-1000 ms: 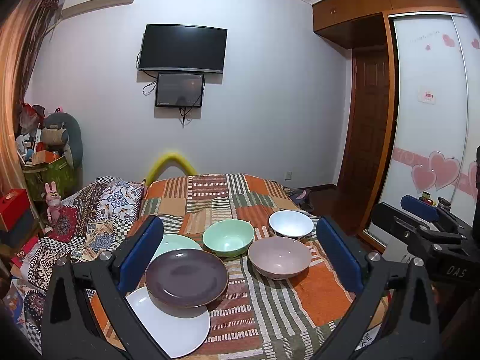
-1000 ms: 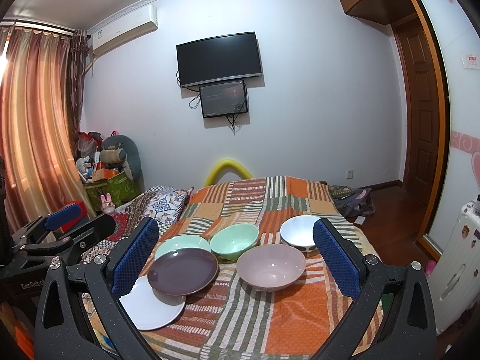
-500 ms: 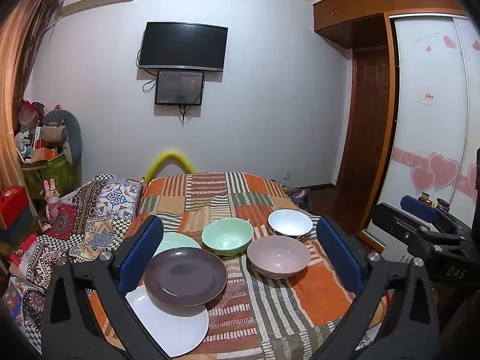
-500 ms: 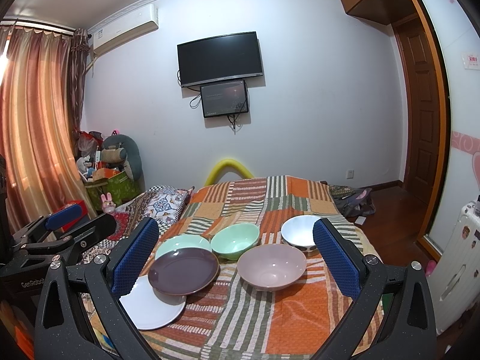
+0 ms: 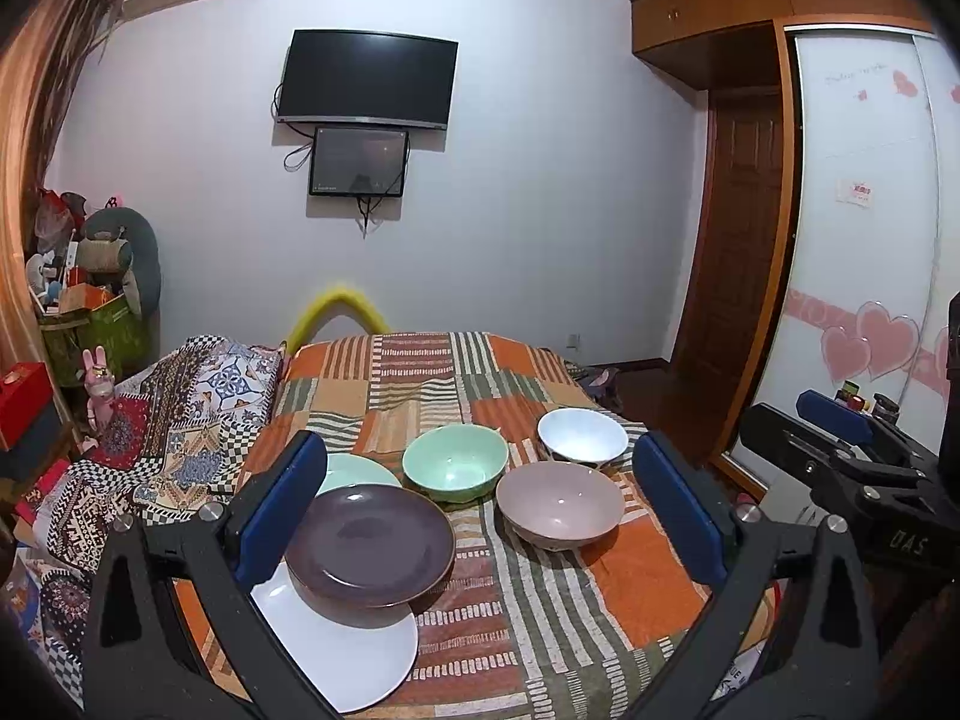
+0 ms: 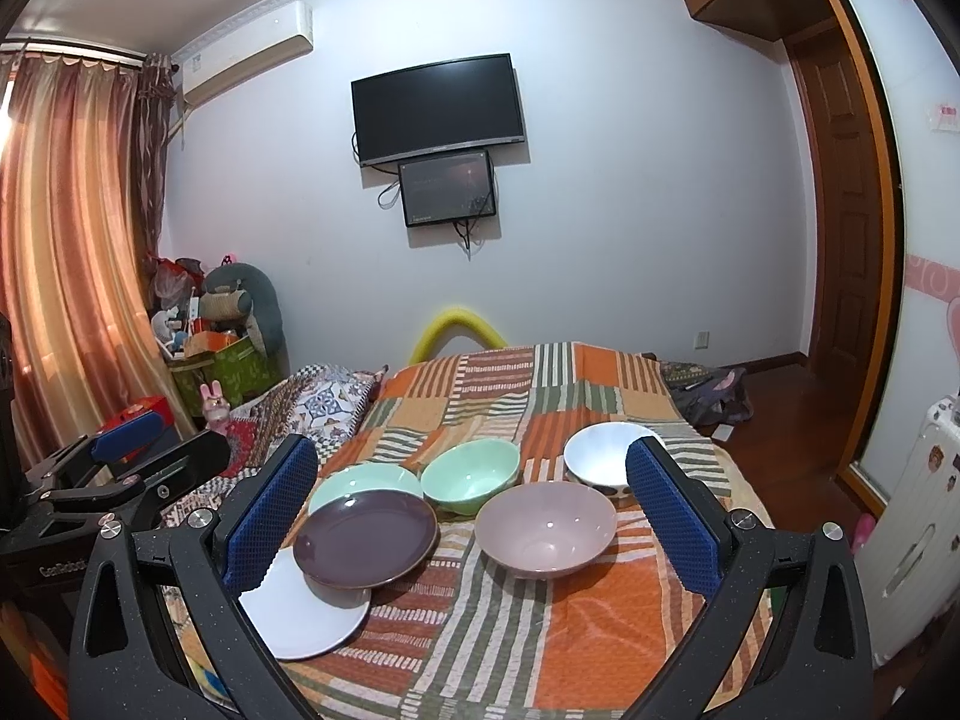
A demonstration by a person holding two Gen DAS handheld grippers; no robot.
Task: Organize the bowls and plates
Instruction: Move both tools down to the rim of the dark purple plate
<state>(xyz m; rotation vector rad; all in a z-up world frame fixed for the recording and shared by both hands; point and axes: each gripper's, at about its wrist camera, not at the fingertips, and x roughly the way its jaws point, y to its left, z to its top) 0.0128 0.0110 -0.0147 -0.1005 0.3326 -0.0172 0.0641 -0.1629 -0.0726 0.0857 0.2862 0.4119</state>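
On a striped patchwork cloth lie a dark purple plate [image 5: 369, 549] [image 6: 366, 537], overlapping a white plate [image 5: 348, 654] [image 6: 300, 612] in front and a pale green plate [image 5: 354, 471] [image 6: 366, 480] behind. To their right stand a green bowl [image 5: 455, 463] [image 6: 471, 477], a pink bowl [image 5: 559, 505] [image 6: 546, 528] and a white bowl [image 5: 582, 435] [image 6: 606, 456]. My left gripper [image 5: 480, 516] hangs open in front of the dishes, holding nothing. My right gripper [image 6: 471, 516] is open too, back from the pink bowl and empty.
The cloth-covered surface [image 6: 570, 630] drops off at the right toward a wooden floor and door [image 5: 738, 276]. A patterned blanket [image 5: 180, 408] and clutter lie left. Curtains [image 6: 66, 252] hang at far left. A TV [image 6: 438, 105] is on the far wall.
Both views shifted only slightly; the left camera crept a little nearer the dishes. The plates and bowls have not moved and both grippers stay open.
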